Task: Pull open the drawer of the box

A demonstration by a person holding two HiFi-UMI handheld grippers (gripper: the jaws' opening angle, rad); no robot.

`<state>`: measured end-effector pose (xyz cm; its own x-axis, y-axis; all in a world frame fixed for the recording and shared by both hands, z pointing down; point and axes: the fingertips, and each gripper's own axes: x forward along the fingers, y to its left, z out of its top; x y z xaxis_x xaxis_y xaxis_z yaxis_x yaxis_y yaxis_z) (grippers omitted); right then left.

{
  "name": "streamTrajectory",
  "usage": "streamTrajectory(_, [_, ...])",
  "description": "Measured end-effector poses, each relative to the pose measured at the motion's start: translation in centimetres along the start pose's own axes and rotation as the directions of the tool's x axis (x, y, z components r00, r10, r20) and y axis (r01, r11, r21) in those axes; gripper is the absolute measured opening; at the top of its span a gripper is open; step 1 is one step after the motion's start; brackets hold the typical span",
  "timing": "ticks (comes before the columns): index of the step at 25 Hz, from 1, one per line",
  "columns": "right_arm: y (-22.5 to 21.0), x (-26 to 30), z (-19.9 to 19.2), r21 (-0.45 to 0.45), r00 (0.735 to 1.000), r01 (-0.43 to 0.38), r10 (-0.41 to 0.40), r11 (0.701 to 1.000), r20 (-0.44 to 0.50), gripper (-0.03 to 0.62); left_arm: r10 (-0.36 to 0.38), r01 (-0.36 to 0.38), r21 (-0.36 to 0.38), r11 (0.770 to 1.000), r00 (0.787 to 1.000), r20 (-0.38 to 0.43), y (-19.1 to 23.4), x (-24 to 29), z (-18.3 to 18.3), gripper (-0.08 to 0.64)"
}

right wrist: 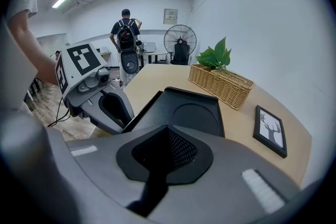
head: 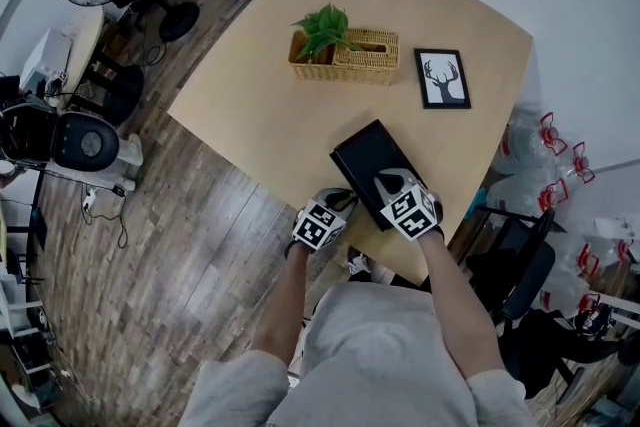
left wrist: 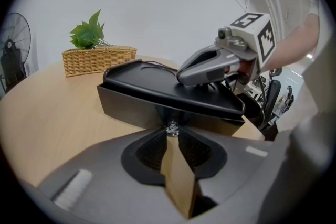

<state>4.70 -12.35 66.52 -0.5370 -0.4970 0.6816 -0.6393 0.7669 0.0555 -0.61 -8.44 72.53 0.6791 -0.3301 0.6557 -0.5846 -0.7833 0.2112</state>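
— What do we have closest in?
— Our left gripper [left wrist: 172, 138], its jaws drawn narrow onto the small clear knob [left wrist: 171, 127] of the drawer front [left wrist: 135, 110].
— And our right gripper [right wrist: 167, 131]?
— It rests on top of the black box [head: 365, 155], jaws pressed together with nothing between them (only the lid lies beneath).
— Where does the box sit?
— At the near edge of the wooden table [head: 290, 115].
— Farther out?
— We see a wicker basket [head: 368, 55] holding a green plant [head: 322, 27], and a framed deer picture [head: 442, 78] just right of it, both apart from the box.
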Motion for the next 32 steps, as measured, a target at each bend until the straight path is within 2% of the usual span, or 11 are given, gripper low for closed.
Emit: streamTrajectory(32, [0.0, -0.1, -0.5, 0.005, 1.000, 0.005, -0.005, 1.000, -0.006, 0.002, 0.009, -0.009, -0.012, 1.000, 1.000, -0.012, -0.3, -1.5, -1.2, 0.127])
